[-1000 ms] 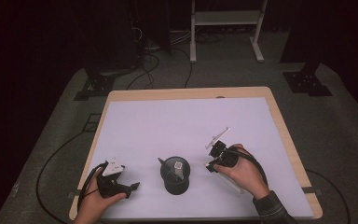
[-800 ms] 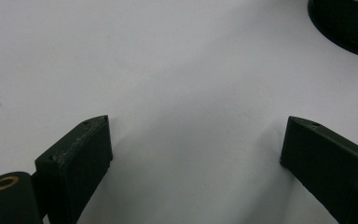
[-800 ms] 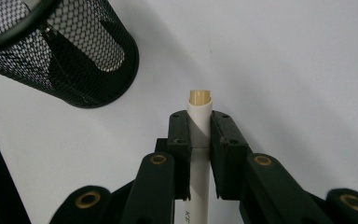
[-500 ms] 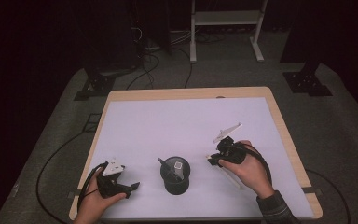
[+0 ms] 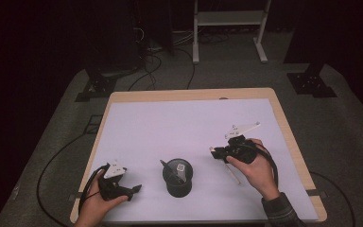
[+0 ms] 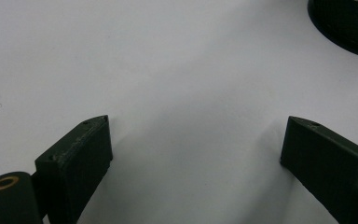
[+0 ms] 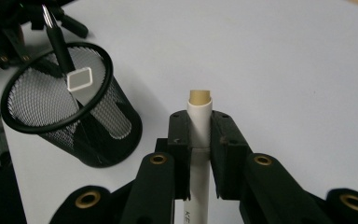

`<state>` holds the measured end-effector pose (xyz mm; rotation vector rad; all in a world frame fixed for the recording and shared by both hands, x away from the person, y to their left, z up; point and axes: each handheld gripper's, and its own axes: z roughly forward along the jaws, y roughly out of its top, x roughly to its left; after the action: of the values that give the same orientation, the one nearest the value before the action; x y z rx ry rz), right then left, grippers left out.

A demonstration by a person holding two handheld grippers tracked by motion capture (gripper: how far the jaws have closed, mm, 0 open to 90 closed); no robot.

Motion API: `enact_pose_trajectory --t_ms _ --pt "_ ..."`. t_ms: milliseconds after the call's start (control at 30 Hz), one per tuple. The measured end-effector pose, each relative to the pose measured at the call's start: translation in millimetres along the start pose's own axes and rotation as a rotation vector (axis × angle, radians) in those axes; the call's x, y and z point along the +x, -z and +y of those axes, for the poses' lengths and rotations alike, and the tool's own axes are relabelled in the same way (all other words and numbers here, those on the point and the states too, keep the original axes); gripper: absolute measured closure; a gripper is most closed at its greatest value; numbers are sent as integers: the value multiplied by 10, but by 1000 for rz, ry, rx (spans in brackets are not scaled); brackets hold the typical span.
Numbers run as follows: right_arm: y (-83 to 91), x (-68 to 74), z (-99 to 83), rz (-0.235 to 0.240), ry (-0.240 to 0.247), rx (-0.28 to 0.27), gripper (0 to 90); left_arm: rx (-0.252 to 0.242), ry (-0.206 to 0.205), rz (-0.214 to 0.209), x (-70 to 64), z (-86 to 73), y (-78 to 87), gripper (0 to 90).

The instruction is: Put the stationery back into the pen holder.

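Left gripper (image 5: 123,189) sat at table's (image 5: 170,123) near-left corner, fingers spread wide, nothing between; mesh cup (image 5: 177,177) near front edge, centre, held black pen (image 7: 56,37) and white stick (image 7: 81,81); right gripper (image 7: 199,140) beyond, fingers clamped on white marker (image 7: 199,116)

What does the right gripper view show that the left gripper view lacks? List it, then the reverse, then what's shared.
Right gripper view: the right gripper shut on a white tube, plus a black pen and a white stick in the cup. Left gripper view: the left gripper, fingers wide open, nothing between them. Shared: the cup and the white table.
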<state>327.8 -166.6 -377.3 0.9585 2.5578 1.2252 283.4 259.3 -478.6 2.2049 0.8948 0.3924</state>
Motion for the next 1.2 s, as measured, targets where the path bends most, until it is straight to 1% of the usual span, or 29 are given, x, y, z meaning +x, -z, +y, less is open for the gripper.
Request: enact_pose_trajectory --t_ms 133,333,433,567,733,800,967,1000,1200 --pt "45 -3 9 -2 2 -35 782 -1 0 0 0 0 0 78" --pt "113 3 38 11 -4 -99 782 -2 1 1 -1 0 -1 79" --pt "147 13 59 11 5 -132 782 0 0 1 0 0 1 78" --pt "184 20 85 11 10 -158 782 0 2 0 -2 -1 0 78" --pt "214 32 108 27 25 -202 782 0 2 0 -2 -1 1 79" --pt "219 43 116 47 28 -221 782 0 3 -1 -2 -1 1 79" --pt "248 92 165 60 58 -272 782 0 2 0 -2 -1 1 79" --pt "253 100 173 66 54 -277 781 0 3 0 -2 -1 1 79" --pt "275 134 229 82 63 -320 781 -3 5 0 -5 -2 -1 78"
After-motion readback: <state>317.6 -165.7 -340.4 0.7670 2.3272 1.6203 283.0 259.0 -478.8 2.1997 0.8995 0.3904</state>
